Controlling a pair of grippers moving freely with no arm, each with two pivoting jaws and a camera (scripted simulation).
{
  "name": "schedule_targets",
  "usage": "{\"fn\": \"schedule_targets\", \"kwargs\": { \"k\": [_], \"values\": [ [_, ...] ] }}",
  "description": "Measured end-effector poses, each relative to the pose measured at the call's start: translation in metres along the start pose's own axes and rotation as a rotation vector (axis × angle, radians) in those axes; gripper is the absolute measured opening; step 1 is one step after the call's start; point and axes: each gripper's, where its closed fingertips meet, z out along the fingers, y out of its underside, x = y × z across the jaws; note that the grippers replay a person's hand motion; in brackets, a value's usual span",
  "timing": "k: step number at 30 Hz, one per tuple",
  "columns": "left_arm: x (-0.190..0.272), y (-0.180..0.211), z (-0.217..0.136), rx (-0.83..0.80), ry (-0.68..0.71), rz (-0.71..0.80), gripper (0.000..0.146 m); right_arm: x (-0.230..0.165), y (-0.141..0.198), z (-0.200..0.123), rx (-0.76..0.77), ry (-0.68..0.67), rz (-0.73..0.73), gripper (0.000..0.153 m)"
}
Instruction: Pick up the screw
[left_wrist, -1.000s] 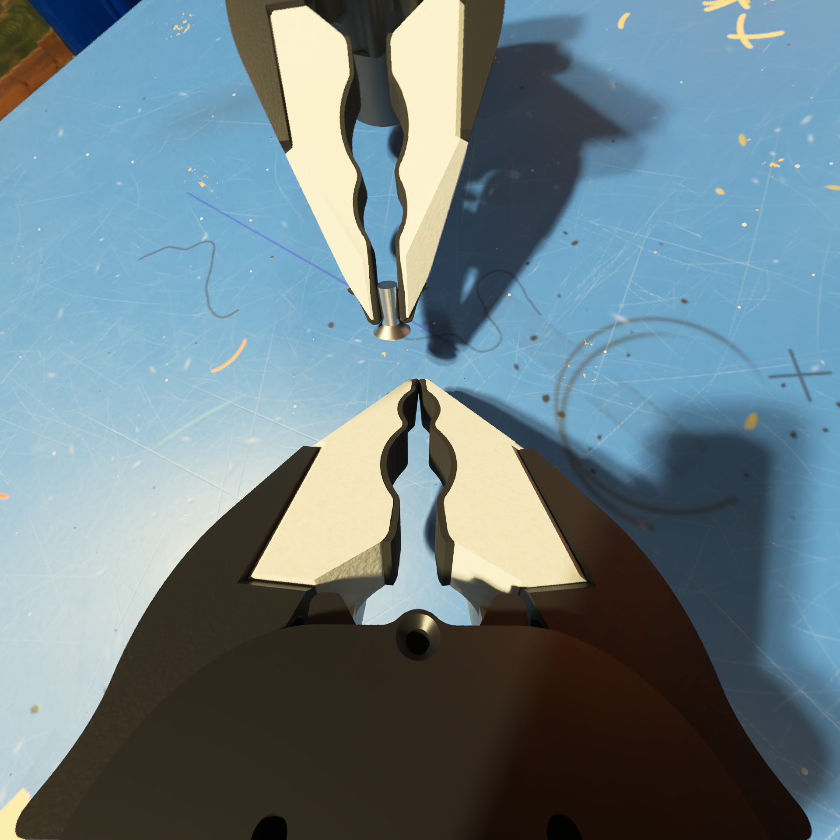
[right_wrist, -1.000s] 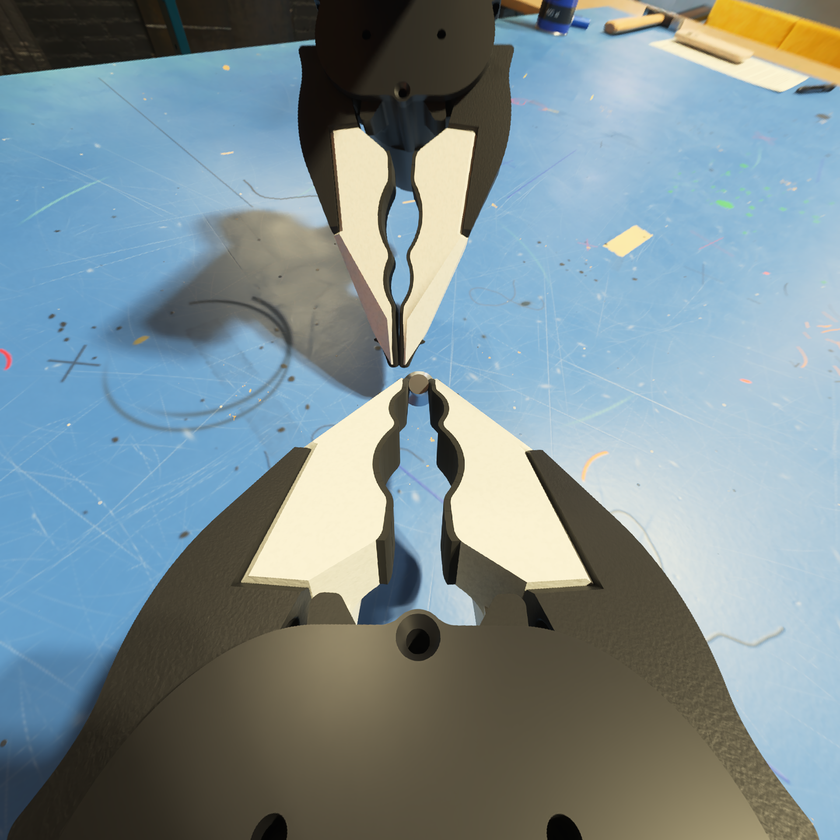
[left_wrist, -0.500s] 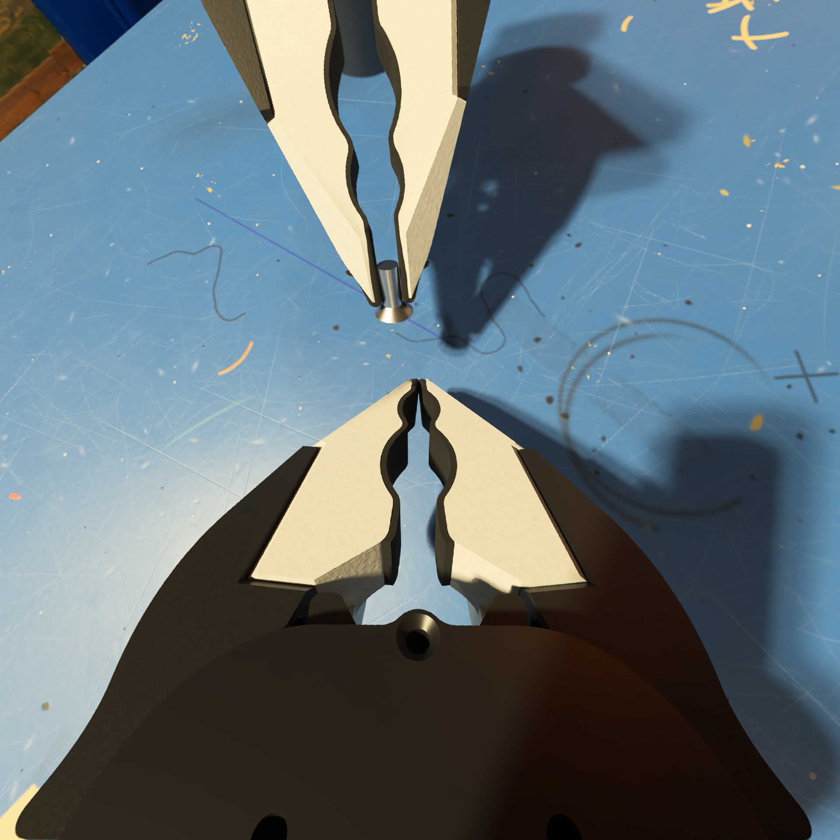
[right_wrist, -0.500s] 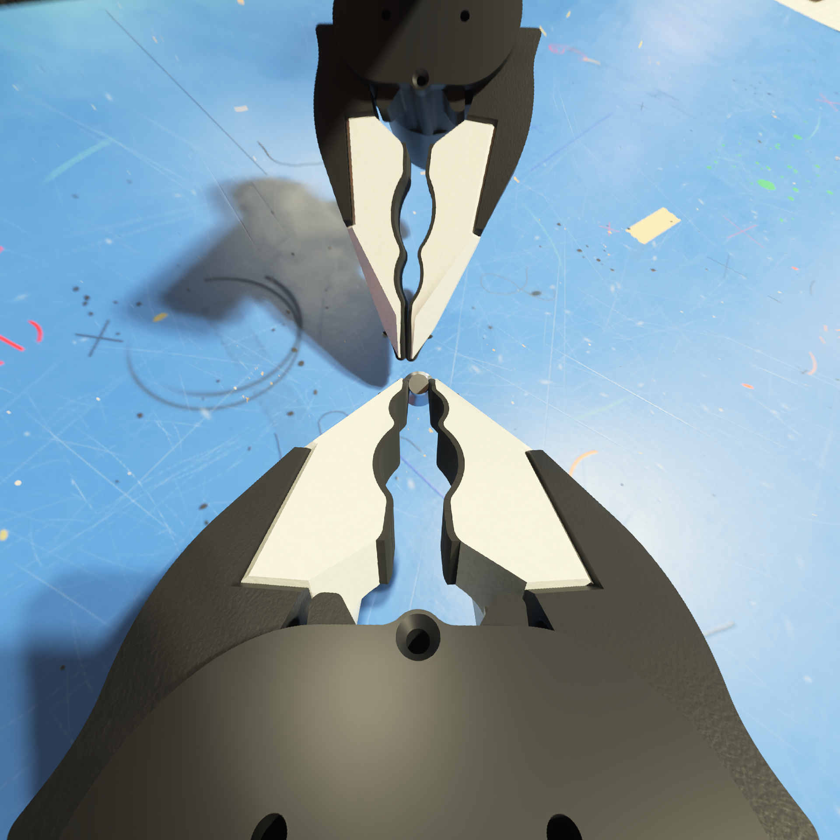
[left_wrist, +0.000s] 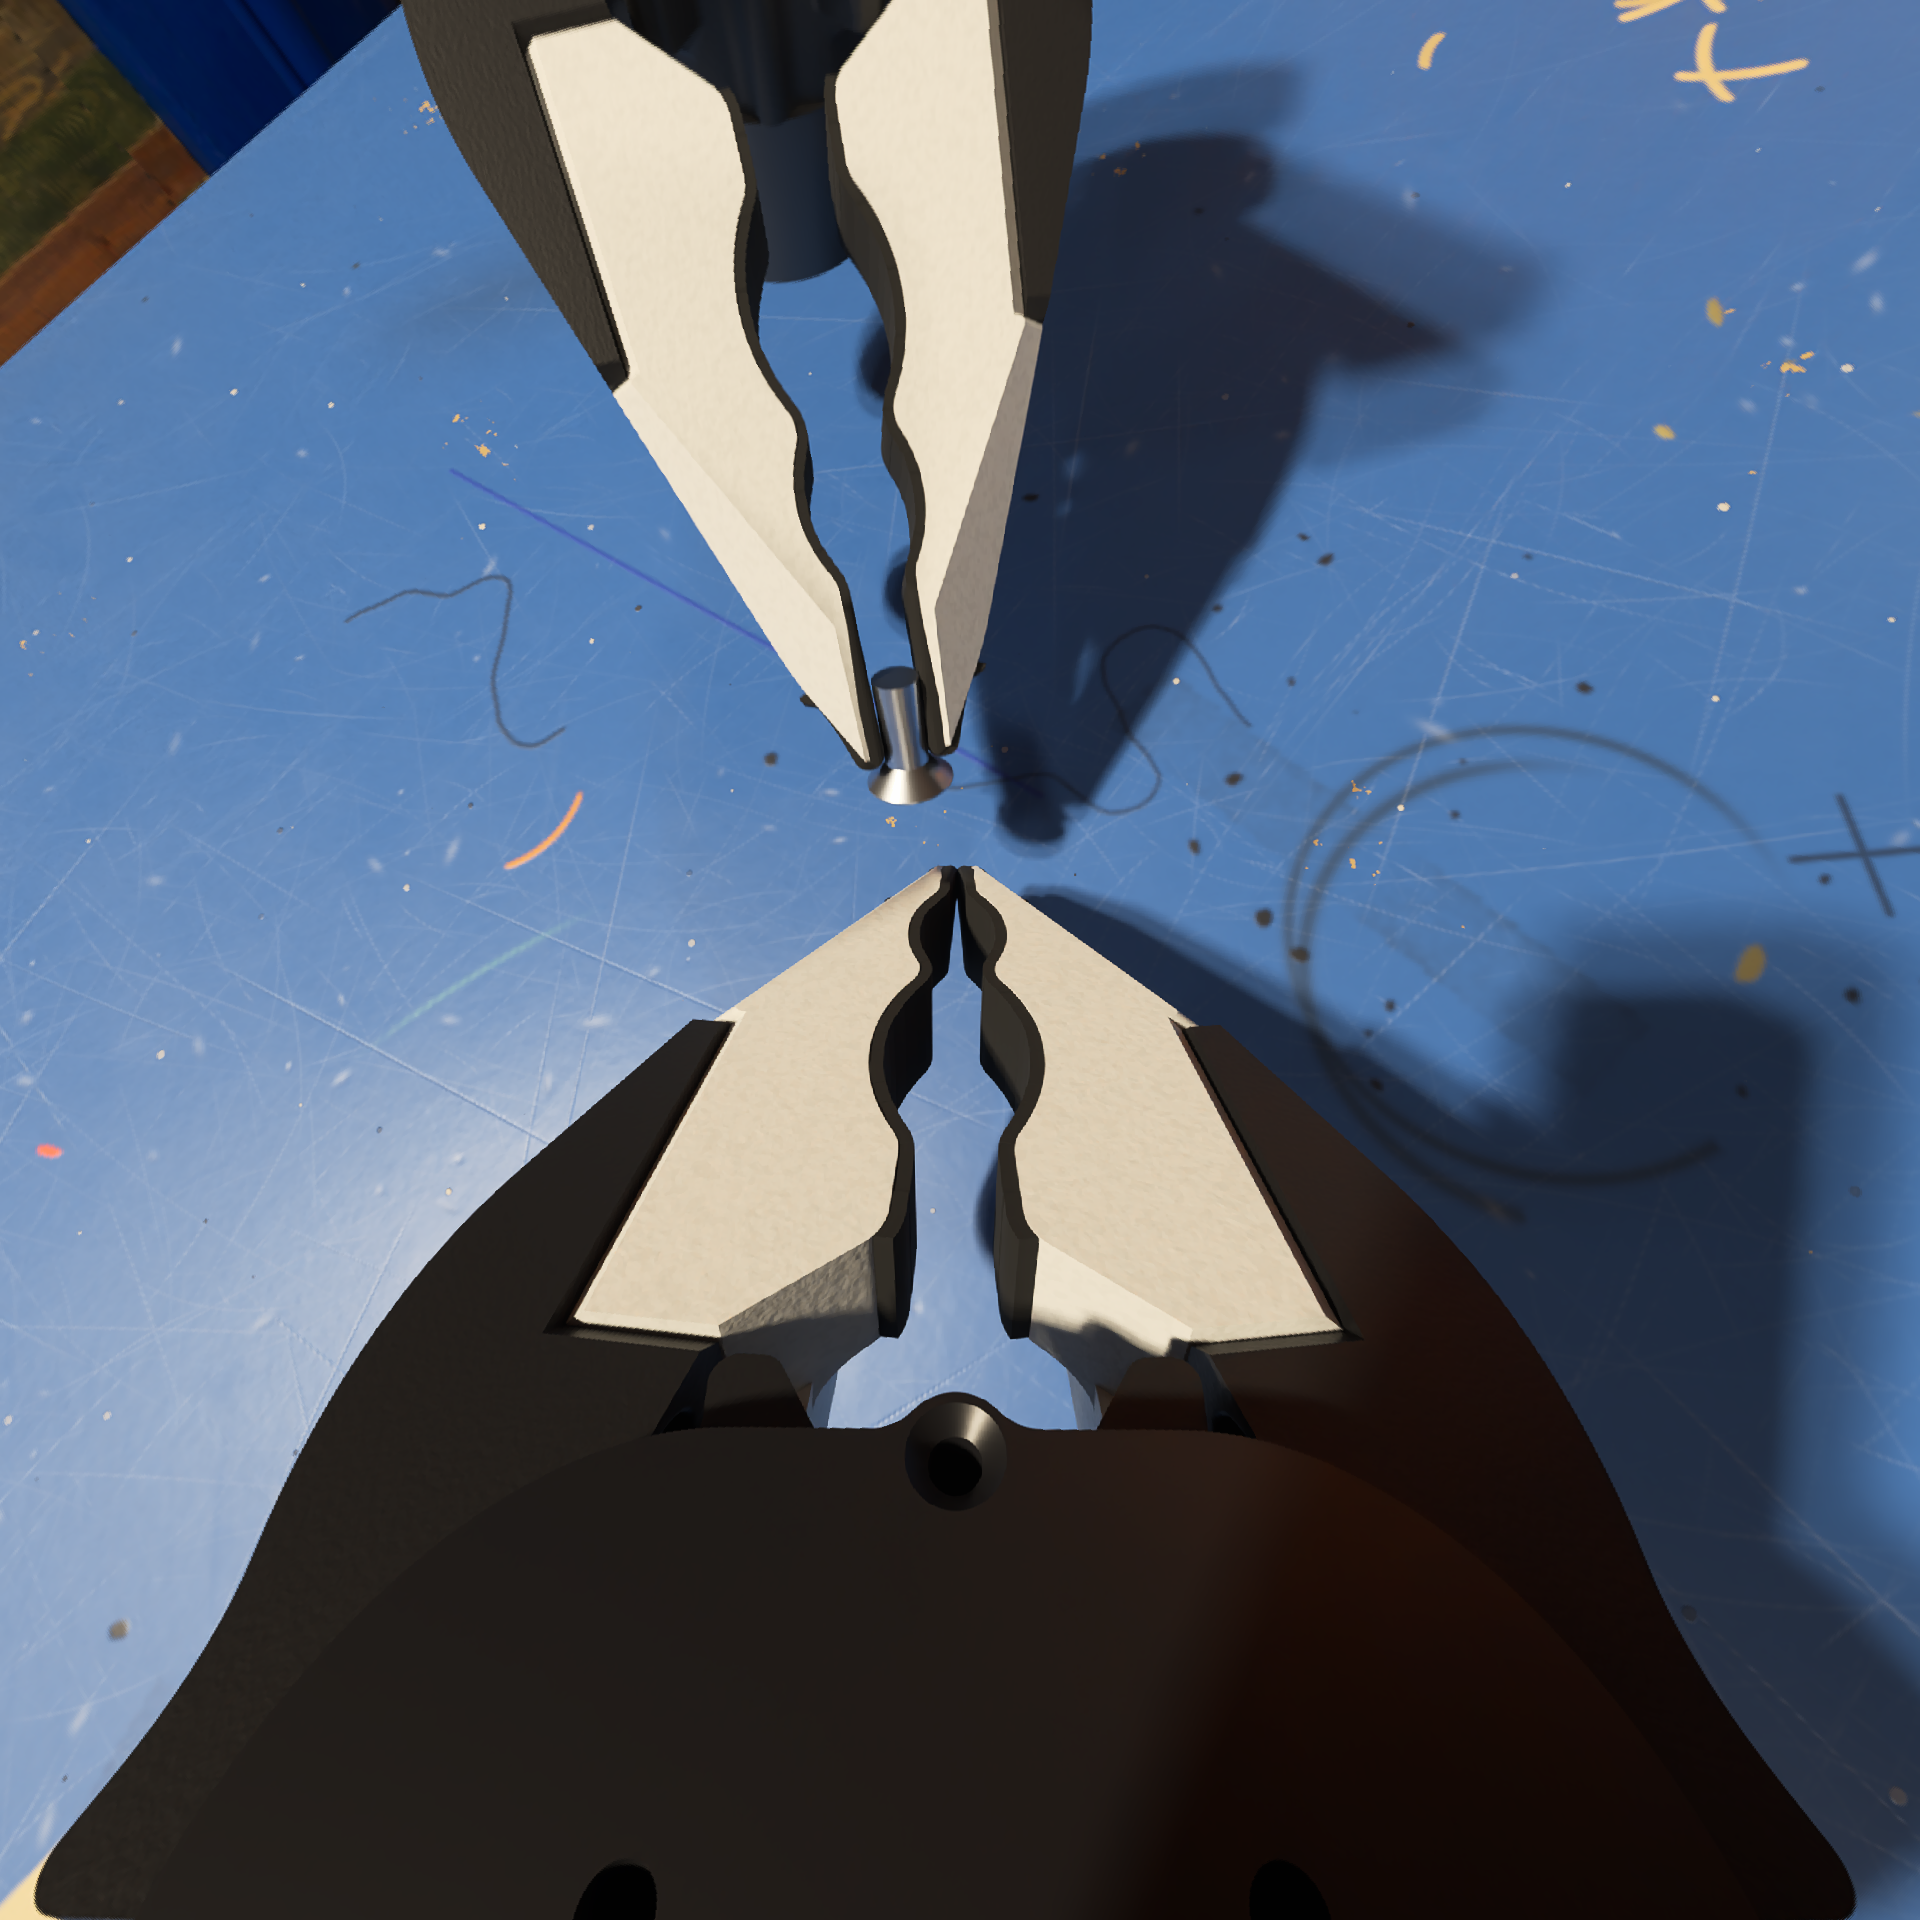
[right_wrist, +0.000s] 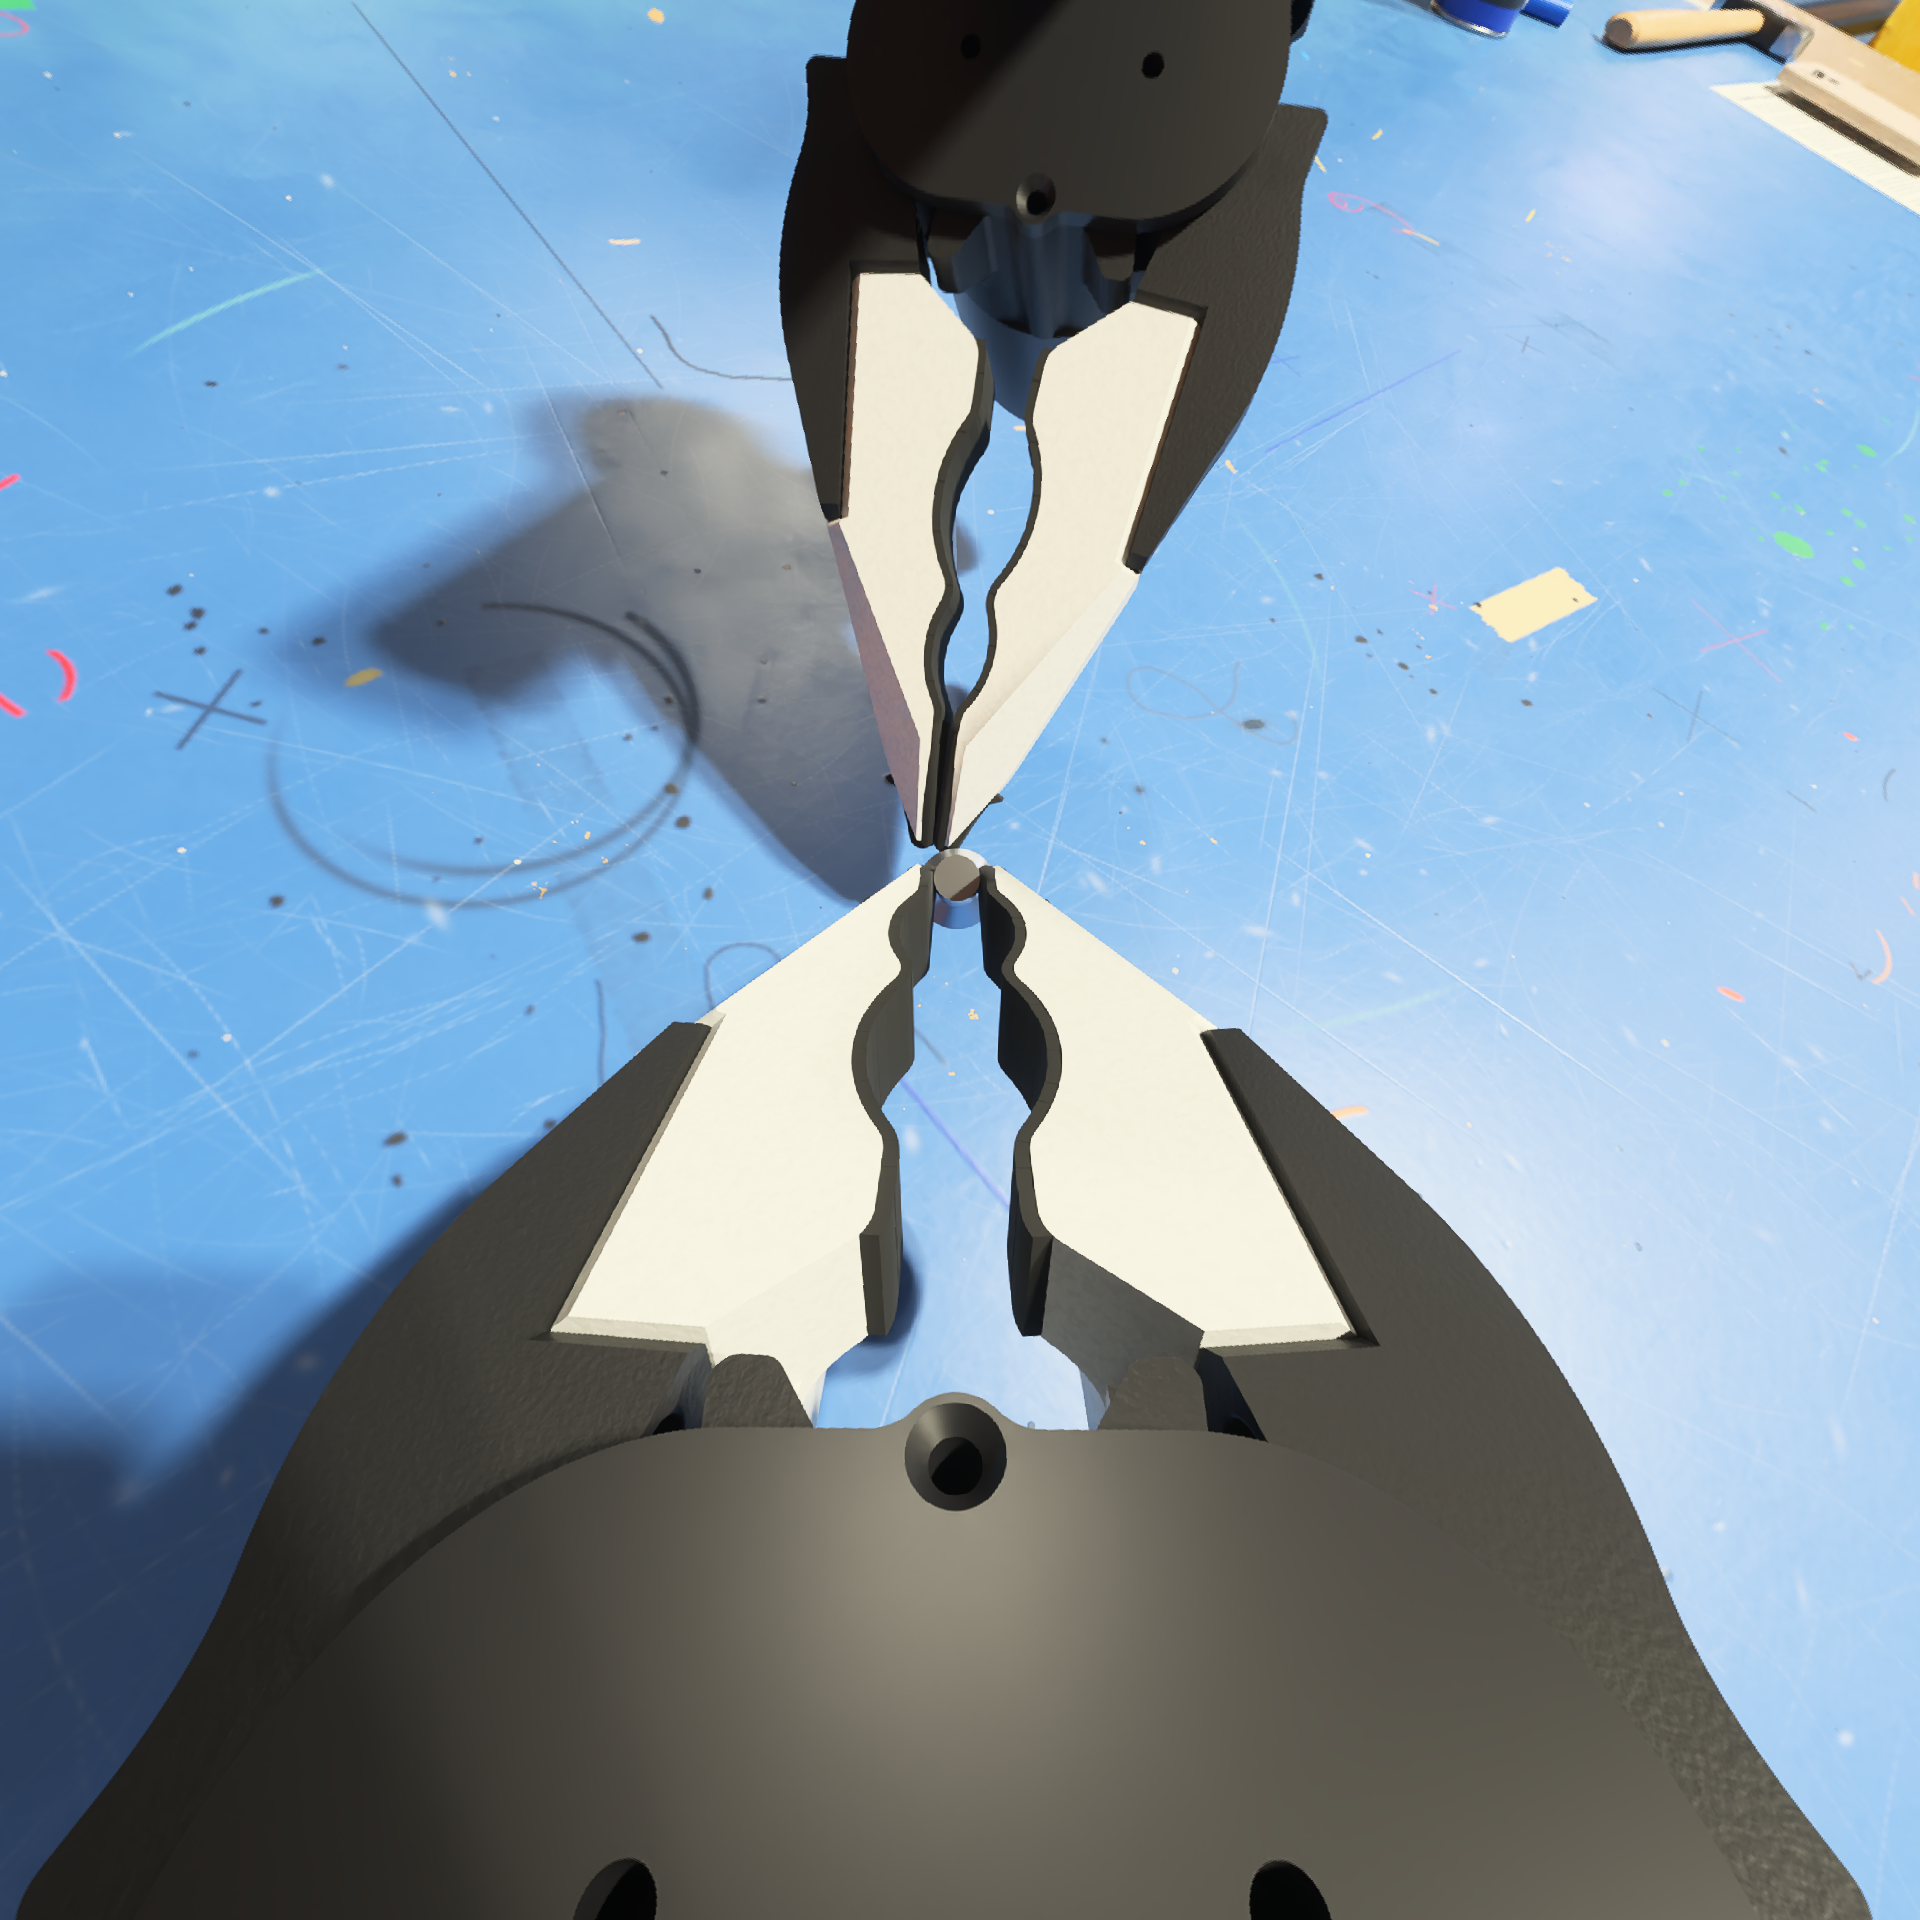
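Left wrist view shows the right gripper (left_wrist: 907, 743) clamped on the shank of the screw (left_wrist: 904, 740), head downward just above the blue table (left_wrist: 312, 935), gripping the plain shank for a stable pinch, while the left gripper (left_wrist: 954, 875) waits closed and empty nearby.

Workshop. Scratched, paint-flecked blue worktop (right_wrist: 1558, 935); wooden-handled hammer (right_wrist: 1683, 23) and timber offcut (right_wrist: 1849, 88) at its far right corner.
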Motion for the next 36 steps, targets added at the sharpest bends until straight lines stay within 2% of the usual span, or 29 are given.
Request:
{"fn": "schedule_targets", "kwargs": {
  "k": [14,36],
  "values": [
    [0.0001,0.0003,0.0031,-0.004,0.006,0.007,0.0,0.0025,0.0036,0.0046,0.016,-0.005,-0.063,0.008],
    [0.0005,0.0001,0.0048,-0.007,0.001,0.015,0.0,0.0017,0.0044,0.005,0.031,0.019,-0.075,0.008]
  ]
}}
